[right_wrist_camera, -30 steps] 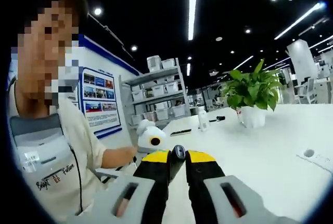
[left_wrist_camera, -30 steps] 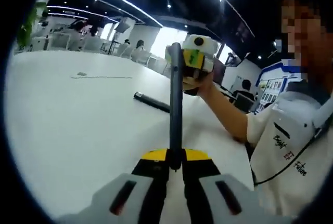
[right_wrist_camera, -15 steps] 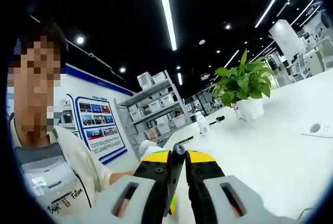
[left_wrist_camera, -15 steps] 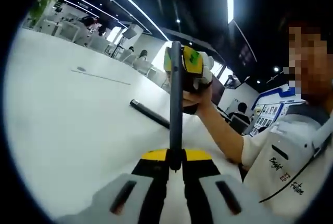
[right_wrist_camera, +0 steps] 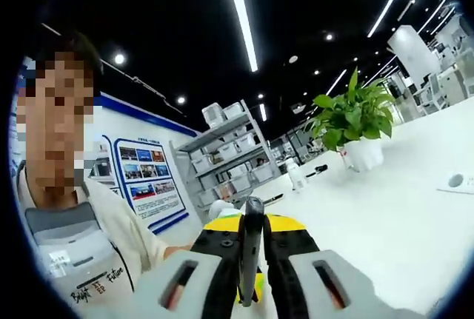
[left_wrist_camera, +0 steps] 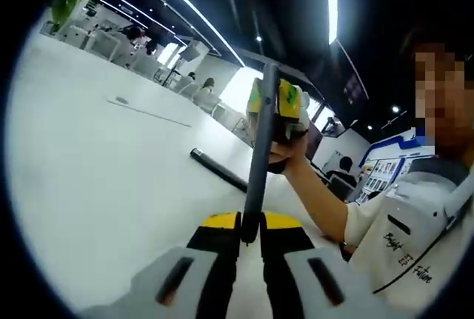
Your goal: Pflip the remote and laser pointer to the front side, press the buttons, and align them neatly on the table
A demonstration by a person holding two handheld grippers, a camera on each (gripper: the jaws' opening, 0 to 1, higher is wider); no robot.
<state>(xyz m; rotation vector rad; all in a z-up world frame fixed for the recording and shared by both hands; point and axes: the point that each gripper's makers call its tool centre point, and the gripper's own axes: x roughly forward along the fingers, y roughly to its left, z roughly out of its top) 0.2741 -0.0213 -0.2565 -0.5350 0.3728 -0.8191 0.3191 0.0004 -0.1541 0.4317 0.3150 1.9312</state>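
— While the remote (left_wrist_camera: 255, 152) stands edge-on up the middle of the left gripper view, what holds it?

— Both pairs of jaws, I judge. The left gripper (left_wrist_camera: 250, 236) is clamped on its near end, low centre; the right gripper (left_wrist_camera: 278, 101), in a hand (left_wrist_camera: 290, 158) at upper centre, meets its far end. In the right gripper view the same slim dark bar sits pinched in the right gripper (right_wrist_camera: 250, 239).

— And the laser pointer (left_wrist_camera: 218, 170)?

— Lying flat on the white surface (left_wrist_camera: 104, 156), mid-frame, just left of the remote, untouched.

— How will the remote handle?

— Likely light and rigid, smooth plastic that could slip or twist. Grip the flat faces near the ends, clear of the buttons. The pointer looks round, so it may roll; take it across its middle.

— Beyond that?

— A potted plant (right_wrist_camera: 354, 123) at the right.
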